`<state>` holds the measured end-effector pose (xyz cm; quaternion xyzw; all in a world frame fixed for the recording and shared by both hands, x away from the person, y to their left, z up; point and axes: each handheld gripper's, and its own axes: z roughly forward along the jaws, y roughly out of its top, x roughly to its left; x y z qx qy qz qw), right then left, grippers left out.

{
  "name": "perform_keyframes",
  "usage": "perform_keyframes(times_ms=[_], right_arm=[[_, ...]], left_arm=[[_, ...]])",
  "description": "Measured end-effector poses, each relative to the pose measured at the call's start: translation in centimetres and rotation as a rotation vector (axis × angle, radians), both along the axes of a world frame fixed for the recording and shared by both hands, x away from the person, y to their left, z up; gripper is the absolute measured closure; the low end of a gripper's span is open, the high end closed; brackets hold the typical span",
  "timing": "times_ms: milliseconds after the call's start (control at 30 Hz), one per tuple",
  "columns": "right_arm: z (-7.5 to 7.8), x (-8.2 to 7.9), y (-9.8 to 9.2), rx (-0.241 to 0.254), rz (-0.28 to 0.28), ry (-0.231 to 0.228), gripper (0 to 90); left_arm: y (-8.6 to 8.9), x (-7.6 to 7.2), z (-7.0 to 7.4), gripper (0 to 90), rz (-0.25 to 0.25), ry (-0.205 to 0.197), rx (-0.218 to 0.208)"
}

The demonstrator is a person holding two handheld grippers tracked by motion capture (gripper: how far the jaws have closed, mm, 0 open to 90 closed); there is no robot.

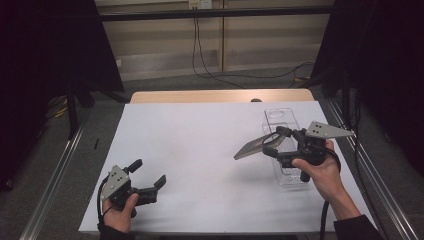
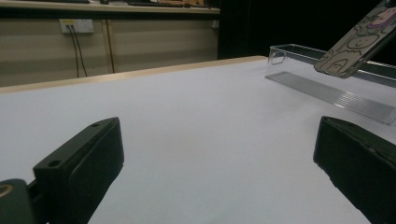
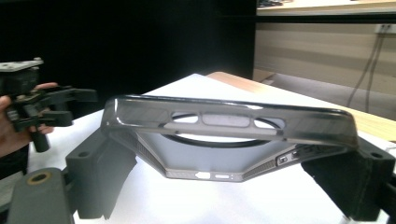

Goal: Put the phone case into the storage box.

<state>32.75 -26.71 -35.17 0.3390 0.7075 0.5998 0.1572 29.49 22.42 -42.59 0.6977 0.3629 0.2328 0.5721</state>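
Observation:
A grey see-through phone case [image 1: 252, 146] hangs tilted above the white table sheet [image 1: 200, 130] at the right, held by its sides in my right gripper [image 1: 274, 141]. In the right gripper view the case [image 3: 229, 121] spans the gap between the two jaws, camera cut-out towards me, and my right gripper [image 3: 224, 179] is shut on it. My left gripper [image 1: 148, 172] rests low at the front left, open, with bare sheet between its jaws [image 2: 219, 172]. From the left gripper view the case's patterned back [image 2: 355, 44] shows at top right.
A clear plastic tray [image 1: 280, 117] lies on the sheet under and behind my right hand; its wall [image 2: 299, 53] shows in the left gripper view. The left gripper [image 3: 74, 107] appears far left in the right gripper view. Metal rails flank the table.

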Motion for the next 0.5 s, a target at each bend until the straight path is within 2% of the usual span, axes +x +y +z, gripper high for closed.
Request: perform_keyframes(times_ms=[67, 133, 233, 267, 367, 500], right_arm=[[0.2, 0.2, -0.2, -0.006, -0.016, 0.002, 12.0], [0.5, 0.3, -0.4, -0.005, -0.031, 0.009, 12.0], [0.9, 0.6, -0.8, -0.007, -0.053, 0.006, 12.0], [1.1, 0.6, -0.9, -0.008, -0.059, 0.006, 12.0], [1.6, 0.9, -1.4, -0.012, -0.083, 0.005, 12.0], [2.3, 1.2, -2.2, -0.014, -0.117, 0.000, 12.0]], left_arm=[[0.2, -0.1, -0.1, 1.7, 0.019, -0.008, 0.015], [0.3, -0.2, -0.2, 1.7, 0.025, -0.005, 0.001], [0.4, -0.3, -0.3, 1.4, 0.030, -0.010, 0.025], [0.4, -0.4, -0.3, 1.4, 0.033, -0.006, 0.011], [0.5, -0.6, -0.2, 1.7, 0.037, -0.015, 0.004], [1.1, -1.0, 0.2, 2.2, 0.071, -0.022, -0.004]])
